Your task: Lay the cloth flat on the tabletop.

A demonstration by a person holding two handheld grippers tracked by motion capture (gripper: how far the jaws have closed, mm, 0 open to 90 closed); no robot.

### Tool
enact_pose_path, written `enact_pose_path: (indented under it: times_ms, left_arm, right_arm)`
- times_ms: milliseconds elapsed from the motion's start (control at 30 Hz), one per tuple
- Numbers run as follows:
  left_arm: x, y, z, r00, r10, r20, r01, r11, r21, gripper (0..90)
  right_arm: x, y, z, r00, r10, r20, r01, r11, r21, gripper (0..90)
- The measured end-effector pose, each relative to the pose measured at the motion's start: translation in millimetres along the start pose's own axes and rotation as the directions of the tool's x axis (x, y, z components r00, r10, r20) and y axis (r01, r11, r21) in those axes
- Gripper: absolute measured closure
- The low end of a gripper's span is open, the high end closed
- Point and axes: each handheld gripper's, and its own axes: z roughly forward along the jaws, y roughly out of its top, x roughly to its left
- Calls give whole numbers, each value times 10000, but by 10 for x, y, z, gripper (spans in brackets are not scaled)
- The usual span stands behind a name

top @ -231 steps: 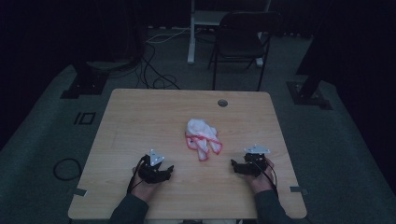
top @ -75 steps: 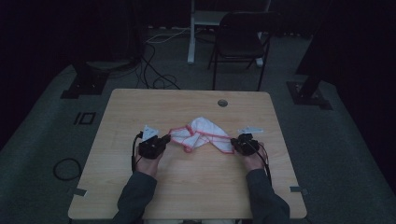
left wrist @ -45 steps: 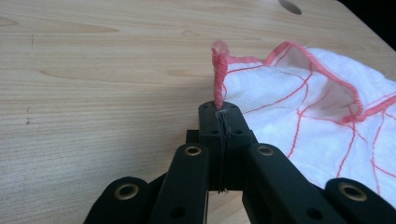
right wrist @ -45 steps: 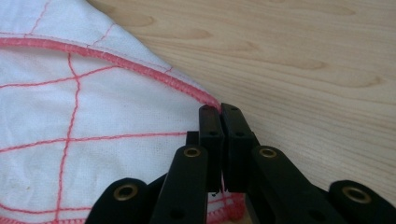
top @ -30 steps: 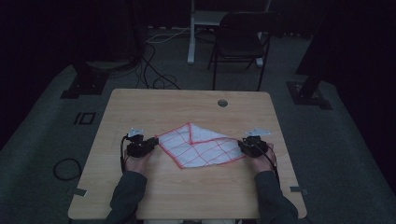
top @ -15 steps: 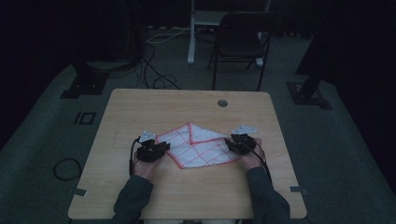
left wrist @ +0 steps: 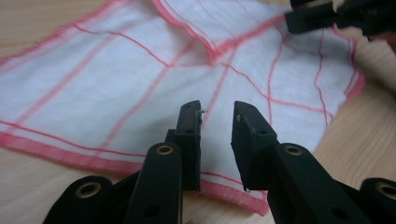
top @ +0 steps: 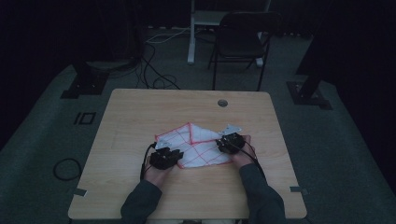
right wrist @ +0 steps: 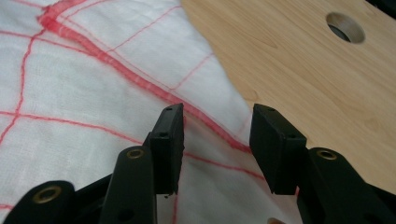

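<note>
Both claws gape over the cloth [top: 194,145]: left gripper [left wrist: 216,122] narrow and empty, right gripper [right wrist: 215,126] just opening, holding nothing. Cloth lies mid-table, partly spread, one flap folded; flattening or folding remains.

The high view looks down and forward from above the person's side of the worktop [top: 140,112], far off. Each gripper view sits very close and low, looking along its own jaws. All three share the checked cloth [top: 196,144].
</note>
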Motion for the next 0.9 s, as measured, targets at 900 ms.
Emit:
enact_pose_path:
  times_ms: [900]
  left_arm:
    - [181, 1, 7, 9927, 585, -1055, -503, 9956, 785, 825]
  right_arm:
    - [-403, -99, -76, 9784, 1998, 533, -2016, 9790, 312, 900]
